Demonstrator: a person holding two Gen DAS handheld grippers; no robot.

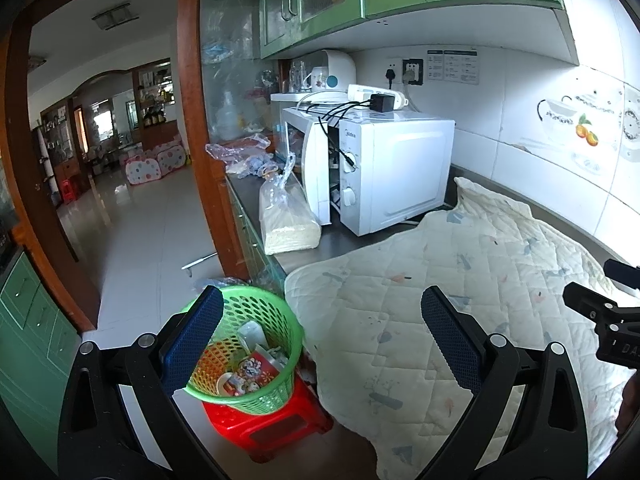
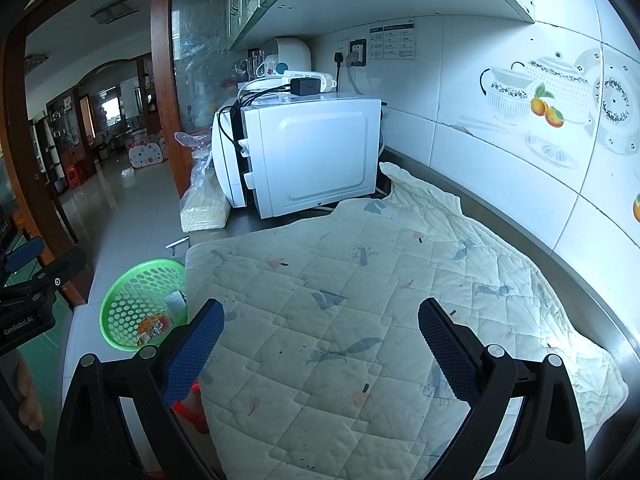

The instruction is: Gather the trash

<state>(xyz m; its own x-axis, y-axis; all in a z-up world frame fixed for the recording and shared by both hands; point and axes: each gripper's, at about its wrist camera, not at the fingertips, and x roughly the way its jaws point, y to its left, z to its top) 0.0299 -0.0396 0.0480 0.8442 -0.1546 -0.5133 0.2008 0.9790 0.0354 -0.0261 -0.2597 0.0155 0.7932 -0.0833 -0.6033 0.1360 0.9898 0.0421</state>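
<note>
A green perforated basket (image 1: 256, 344) stands on a red stool (image 1: 272, 426) on the floor beside the counter. It holds several pieces of trash, among them a red printed wrapper (image 1: 250, 374) and a clear plastic cup (image 1: 252, 332). My left gripper (image 1: 320, 344) is open and empty, above the counter's edge, its left finger over the basket. My right gripper (image 2: 320, 352) is open and empty above the quilted cloth (image 2: 360, 300). The basket also shows in the right wrist view (image 2: 136, 304), lower left.
A cream quilted cloth (image 1: 460, 300) covers the counter. A white microwave (image 1: 384, 172) with its door ajar stands behind it, with a bag of rice (image 1: 286, 216) and crumpled plastic bags (image 1: 240, 152) to its left. Tiled wall at right, doorway at left.
</note>
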